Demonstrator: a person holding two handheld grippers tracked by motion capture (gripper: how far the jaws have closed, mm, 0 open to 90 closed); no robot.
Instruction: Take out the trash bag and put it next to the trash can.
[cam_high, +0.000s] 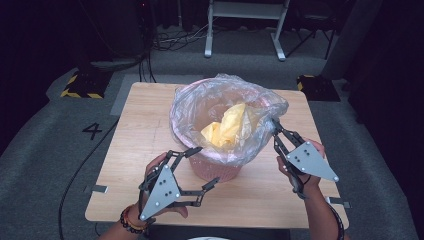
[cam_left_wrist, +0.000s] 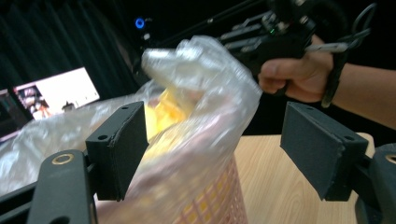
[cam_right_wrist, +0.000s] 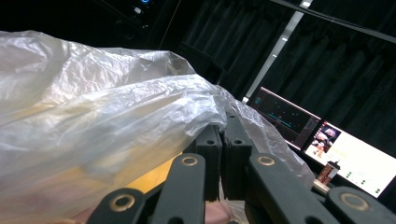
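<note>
The left gripper (cam_high: 204, 167) sits at the near-left side of the pink wastebasket (cam_high: 215, 170), its jaws standing wide apart with nothing pressed between them; in the left gripper view the clear plastic liner bag (cam_left_wrist: 205, 116) billows between the two black pads without either one touching it, so this hand looks freed to find a fresh hold on the rim. The wastebasket stands about the middle of the surface (cam_high: 145, 125), a little toward the far edge, and the bag is draped loosely over its lip, with crumpled yellow waste (cam_high: 227, 126) lying inside. To the right, the right gripper (cam_high: 274, 126) has its jaws together, pinching a fold of the bag at the wastebasket's right rim; the right gripper view shows the film bunched right at the closed tips, which likely keeps that side lifted and taut while the other hand works. As for room, the near-left corner of the surface and the long left edge lie bare, giving the left hand free passage around the basket; the near edge between the two hands is open too. The right edge runs just beside the right hand (cam_high: 305, 170), so there is less room to swing outward there.
</note>
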